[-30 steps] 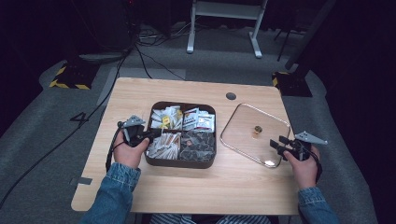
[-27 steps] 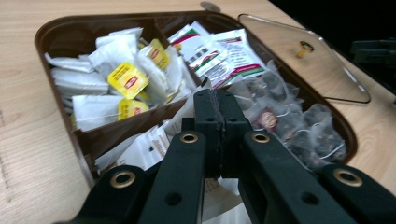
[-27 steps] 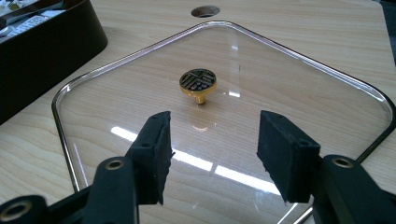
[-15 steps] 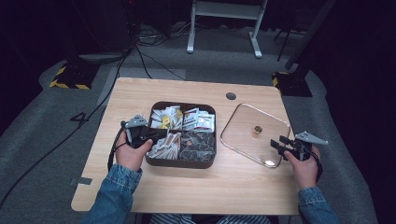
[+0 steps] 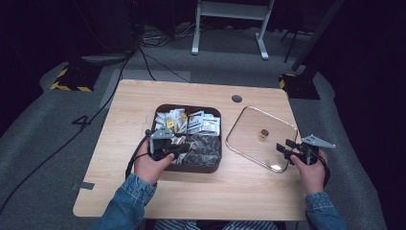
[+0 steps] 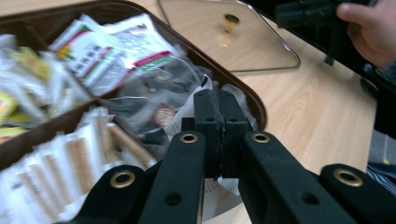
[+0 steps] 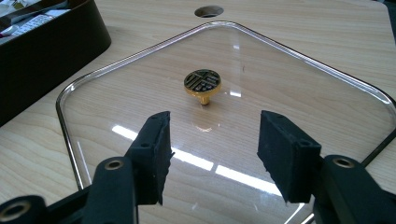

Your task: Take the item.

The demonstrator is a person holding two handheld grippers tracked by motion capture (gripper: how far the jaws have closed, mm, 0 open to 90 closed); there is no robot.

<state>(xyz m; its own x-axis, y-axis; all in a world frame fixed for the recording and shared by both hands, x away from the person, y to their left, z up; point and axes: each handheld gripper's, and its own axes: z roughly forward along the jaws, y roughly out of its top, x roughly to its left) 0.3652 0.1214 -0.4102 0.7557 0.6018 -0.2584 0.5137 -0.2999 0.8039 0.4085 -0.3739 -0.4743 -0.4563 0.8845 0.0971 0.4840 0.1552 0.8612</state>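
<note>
The left gripper (image 5: 165,146), in the left hand (image 5: 149,165), has its jaws pressed shut and points toward the person's right. The right gripper (image 5: 286,149), in the right hand (image 5: 309,168), holds its jaws apart, pointing left; both denim-sleeved forearms enter from below.

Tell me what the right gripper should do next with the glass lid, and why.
Probably ease the right gripper forward and close on the gold knob. Its fingers stand open just short of the knob, and the glass lid lies flat on the table beside the open snack box.

Overhead forward-down; two close tool-mounted views.
</note>
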